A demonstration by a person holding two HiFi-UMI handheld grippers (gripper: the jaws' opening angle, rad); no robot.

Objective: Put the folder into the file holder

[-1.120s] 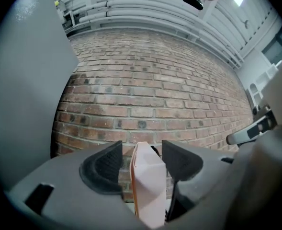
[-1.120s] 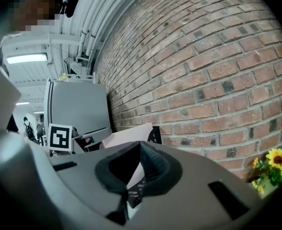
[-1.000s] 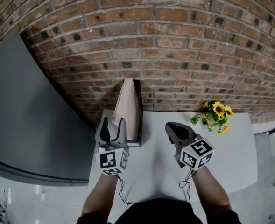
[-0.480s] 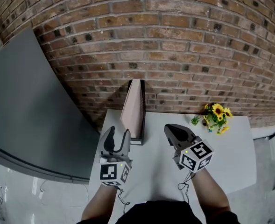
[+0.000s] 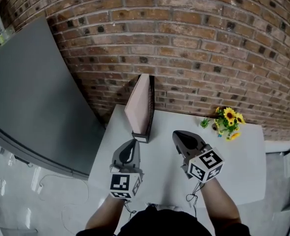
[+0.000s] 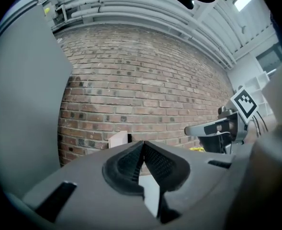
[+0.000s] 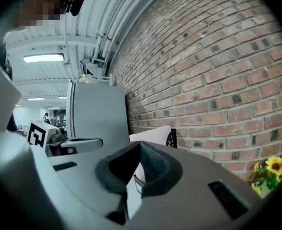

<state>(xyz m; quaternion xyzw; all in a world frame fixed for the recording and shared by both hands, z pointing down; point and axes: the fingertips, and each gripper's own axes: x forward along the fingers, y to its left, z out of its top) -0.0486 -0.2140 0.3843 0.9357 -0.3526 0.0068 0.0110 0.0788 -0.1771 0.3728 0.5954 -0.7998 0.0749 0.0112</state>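
Pink folder [image 5: 139, 100] stands on edge inside the black mesh file holder [image 5: 149, 113], its top above the holder's rim. The holder sits at the back of the white surface [image 5: 243, 156], its far end against the brick wall [image 5: 194, 48].

Left gripper [image 5: 132, 143]: just in front of the holder's near end, tips aimed toward it but apart from it. The jaws have just been closing and are now pressed together with nothing between them.

Right gripper [image 5: 177, 134]: near the holder's near end, on its right side. Jaws pressed together, nothing pinched.

The folder lies ahead of both grippers and neither touches it.

A sunflower sprig [image 5: 228, 120] lies well right of the holder, by the wall. A grey panel [image 5: 31, 97] stands to the holder's left.
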